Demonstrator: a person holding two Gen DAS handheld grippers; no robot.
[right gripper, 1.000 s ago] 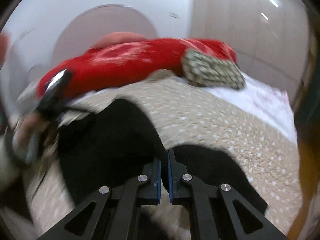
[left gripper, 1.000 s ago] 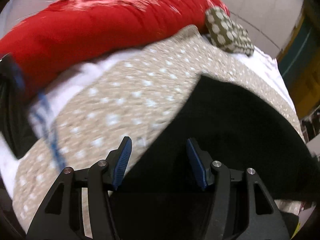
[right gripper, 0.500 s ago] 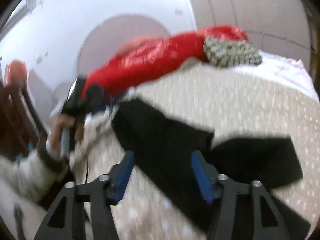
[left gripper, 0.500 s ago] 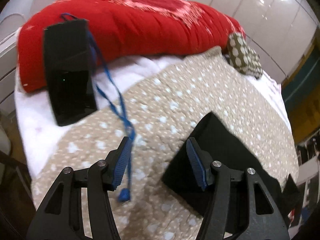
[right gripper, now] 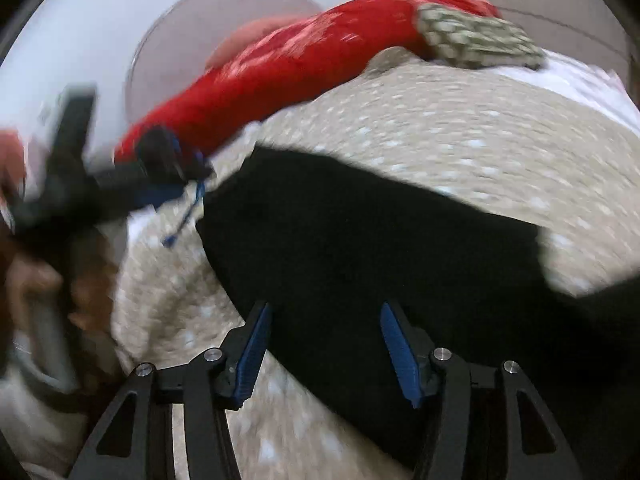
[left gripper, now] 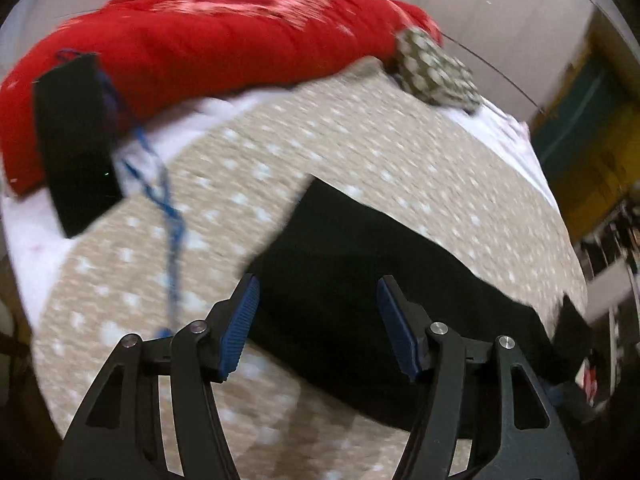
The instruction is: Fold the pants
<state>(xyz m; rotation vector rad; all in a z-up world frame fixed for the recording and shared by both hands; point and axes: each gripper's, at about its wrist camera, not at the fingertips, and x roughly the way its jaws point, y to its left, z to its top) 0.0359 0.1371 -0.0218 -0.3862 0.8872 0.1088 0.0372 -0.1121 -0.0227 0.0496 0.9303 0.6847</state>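
Observation:
Black pants (left gripper: 380,272) lie flat on a beige spotted bedspread (left gripper: 320,152). They also show in the right wrist view (right gripper: 360,240) as a broad dark slab. My left gripper (left gripper: 318,322) is open and empty, over the near left edge of the pants. My right gripper (right gripper: 324,346) is open and empty, over the pants' near part. The left gripper (right gripper: 132,184) shows blurred at the left of the right wrist view, with the hand that holds it.
A red quilt (left gripper: 208,40) lies along the far side of the bed. A green dotted cushion (left gripper: 436,68) sits beside it. A black device (left gripper: 76,144) with a blue cord (left gripper: 168,220) lies at the left. A white sheet (left gripper: 504,128) borders the bedspread.
The right gripper opened and let go of the pants, which now lie flat. The left gripper swung away to the left, then back over the pants' edge.

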